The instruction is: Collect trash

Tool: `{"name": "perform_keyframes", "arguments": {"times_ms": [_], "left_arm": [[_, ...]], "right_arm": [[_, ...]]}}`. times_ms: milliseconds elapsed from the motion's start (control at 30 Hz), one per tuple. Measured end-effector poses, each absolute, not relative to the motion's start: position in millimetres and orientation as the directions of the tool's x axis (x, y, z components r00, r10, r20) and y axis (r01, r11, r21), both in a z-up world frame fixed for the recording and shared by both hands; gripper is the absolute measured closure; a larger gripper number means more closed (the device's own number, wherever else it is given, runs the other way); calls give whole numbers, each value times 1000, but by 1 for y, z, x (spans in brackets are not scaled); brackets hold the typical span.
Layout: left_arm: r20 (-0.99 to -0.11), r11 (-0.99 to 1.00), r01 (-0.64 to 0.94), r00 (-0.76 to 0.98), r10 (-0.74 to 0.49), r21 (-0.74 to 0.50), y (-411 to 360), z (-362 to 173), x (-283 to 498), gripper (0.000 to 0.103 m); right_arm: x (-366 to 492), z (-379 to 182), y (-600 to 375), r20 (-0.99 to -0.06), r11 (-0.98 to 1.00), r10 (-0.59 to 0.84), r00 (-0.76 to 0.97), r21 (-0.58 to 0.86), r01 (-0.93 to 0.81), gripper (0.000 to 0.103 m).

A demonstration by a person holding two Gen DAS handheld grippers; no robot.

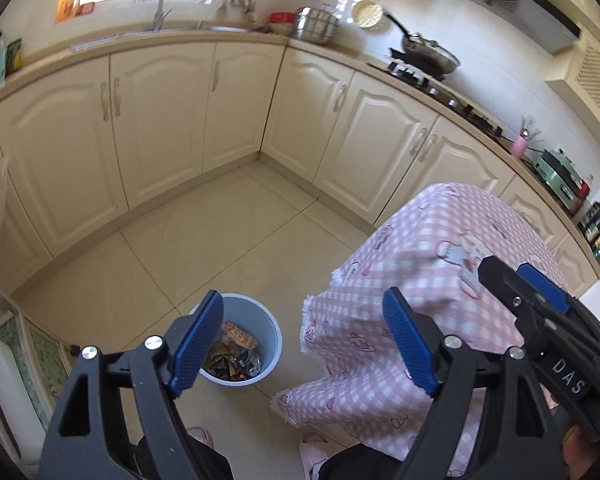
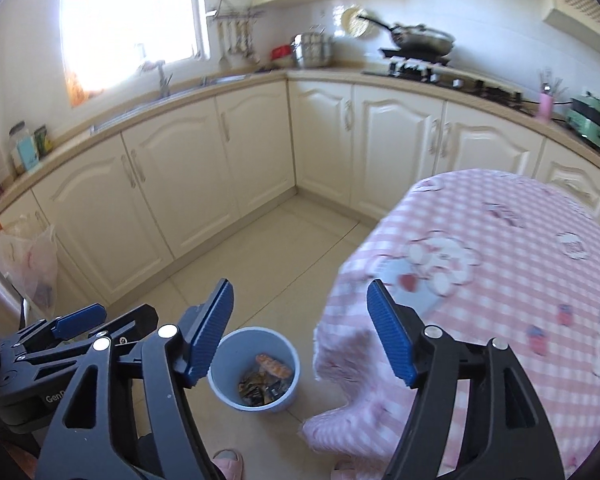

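A light blue bin stands on the tiled floor, left of a table with a pink checked cloth. Inside the bin lie crumpled wrappers and an orange packet. My left gripper hangs above the bin, open, with nothing between its blue pads. My right gripper is also above the bin, open and empty. Each gripper shows in the other's view: the right one over the table, the left one at the lower left.
Cream cabinets wrap the corner under a worktop. A pan sits on the stove, and a green appliance stands at the right. A plastic bag hangs at the left. A person's pink slippers are near the bin.
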State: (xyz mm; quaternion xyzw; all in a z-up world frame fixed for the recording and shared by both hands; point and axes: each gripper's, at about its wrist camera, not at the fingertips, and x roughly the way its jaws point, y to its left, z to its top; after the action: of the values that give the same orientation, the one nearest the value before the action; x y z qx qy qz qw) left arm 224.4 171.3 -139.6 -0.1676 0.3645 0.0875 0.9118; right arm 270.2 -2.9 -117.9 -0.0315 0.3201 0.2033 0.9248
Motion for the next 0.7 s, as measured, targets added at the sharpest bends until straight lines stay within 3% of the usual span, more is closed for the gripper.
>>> {"name": "perform_keyframes", "arguments": {"times_ms": [333,433,700], "left_arm": [[-597,980,-154,801,48,-128,89,-82,179,20],[-560,986,-132,826,56,-97,71,-67,164,19],[-470,995,-88,881,51,-57,38,-38,119,12]], "right_arm": [[214,-83,-76,-504,951,291,813,56,-305,29],[194,-72,-94,-462,965,246,852,39,-258,20],[145,-51,-129,-364,975,221,905,58,-215,20]]}}
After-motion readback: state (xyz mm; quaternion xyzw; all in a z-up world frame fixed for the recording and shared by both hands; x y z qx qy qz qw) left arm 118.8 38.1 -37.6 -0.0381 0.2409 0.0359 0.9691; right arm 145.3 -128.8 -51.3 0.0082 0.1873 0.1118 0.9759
